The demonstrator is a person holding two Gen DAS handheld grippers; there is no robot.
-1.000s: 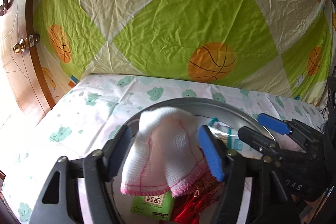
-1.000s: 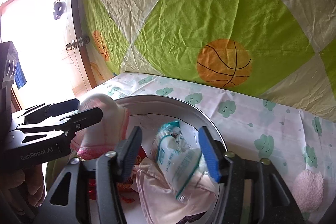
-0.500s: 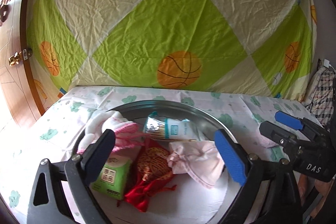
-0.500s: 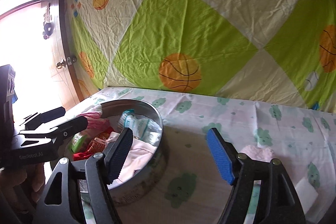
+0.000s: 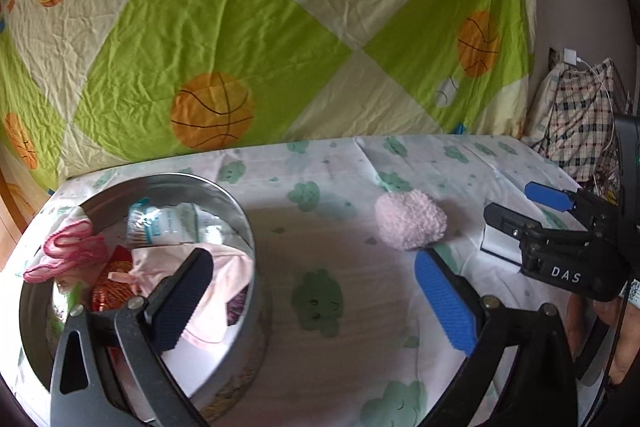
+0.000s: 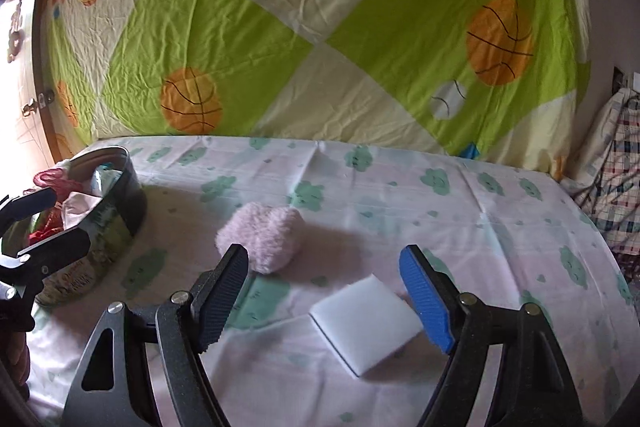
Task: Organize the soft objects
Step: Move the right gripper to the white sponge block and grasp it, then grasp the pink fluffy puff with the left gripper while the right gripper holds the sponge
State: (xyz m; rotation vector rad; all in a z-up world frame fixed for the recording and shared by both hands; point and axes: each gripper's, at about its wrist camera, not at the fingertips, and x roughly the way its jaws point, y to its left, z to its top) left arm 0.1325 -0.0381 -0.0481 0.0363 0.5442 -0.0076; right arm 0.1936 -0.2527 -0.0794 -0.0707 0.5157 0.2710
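Note:
A round metal tin [image 5: 240, 227] [image 6: 132, 195] stands on the bed at the left, holding a white and pink cloth [image 5: 68, 251], a tissue pack [image 5: 168, 223], a pale pink garment [image 5: 224, 283] and a red pouch [image 5: 112, 283]. A fluffy pink puff [image 5: 410, 219] [image 6: 264, 231] lies on the sheet to the tin's right. A white sponge block [image 6: 366, 319] lies in front of my right gripper [image 6: 324, 295], which is open and empty. My left gripper [image 5: 316, 299] is open and empty beside the tin.
A cloud-print sheet [image 6: 400, 195] covers the bed. A green and cream basketball-print cloth [image 6: 320, 27] hangs behind it. Plaid fabric [image 5: 576, 123] is piled at the right edge. A wooden door [image 6: 36, 99] stands at the far left.
My left gripper let the white and pink cloth go into the tin and swung right. My right gripper moved right, from over the tin to the puff and sponge.

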